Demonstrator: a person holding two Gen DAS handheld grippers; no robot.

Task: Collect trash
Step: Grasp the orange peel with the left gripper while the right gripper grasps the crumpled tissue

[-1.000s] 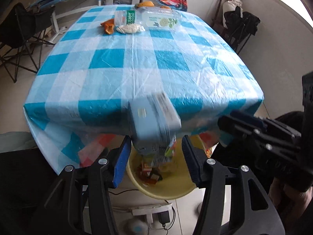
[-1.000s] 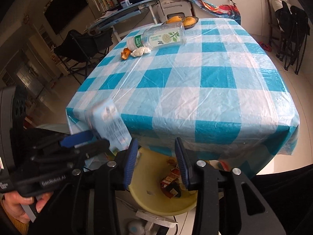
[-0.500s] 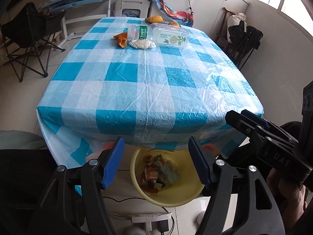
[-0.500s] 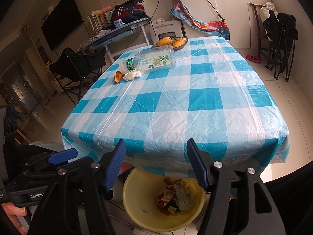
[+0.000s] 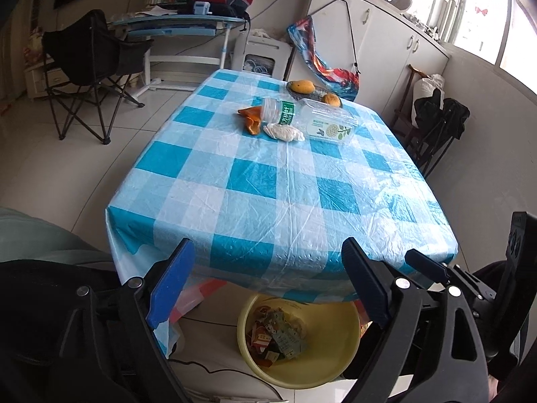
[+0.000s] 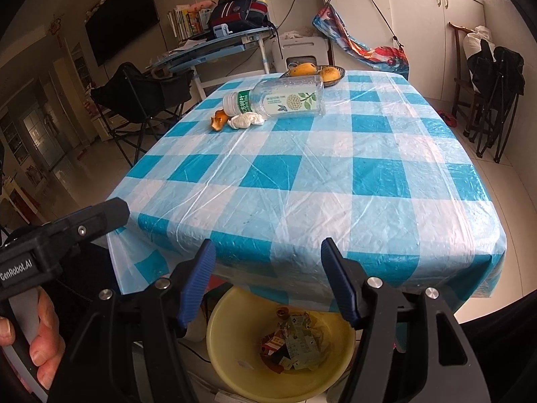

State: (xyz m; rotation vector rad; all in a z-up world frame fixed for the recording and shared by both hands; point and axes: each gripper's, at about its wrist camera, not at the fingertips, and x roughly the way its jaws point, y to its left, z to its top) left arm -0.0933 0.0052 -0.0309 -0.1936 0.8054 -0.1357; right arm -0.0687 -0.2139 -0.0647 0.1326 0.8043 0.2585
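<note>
A glossy, wrinkled plastic cloth (image 5: 282, 198) covers the tabletop. The bottle (image 6: 285, 100) is clear plastic with a paper-like label. The yellow basin (image 6: 235, 366) looks like smooth plastic.

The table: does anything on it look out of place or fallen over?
Yes. The plastic bottle lies on its side at the far end of the table instead of standing. A crumpled white tissue and an orange peel lie loose beside its cap end. The mangoes sit properly in their dish.
</note>
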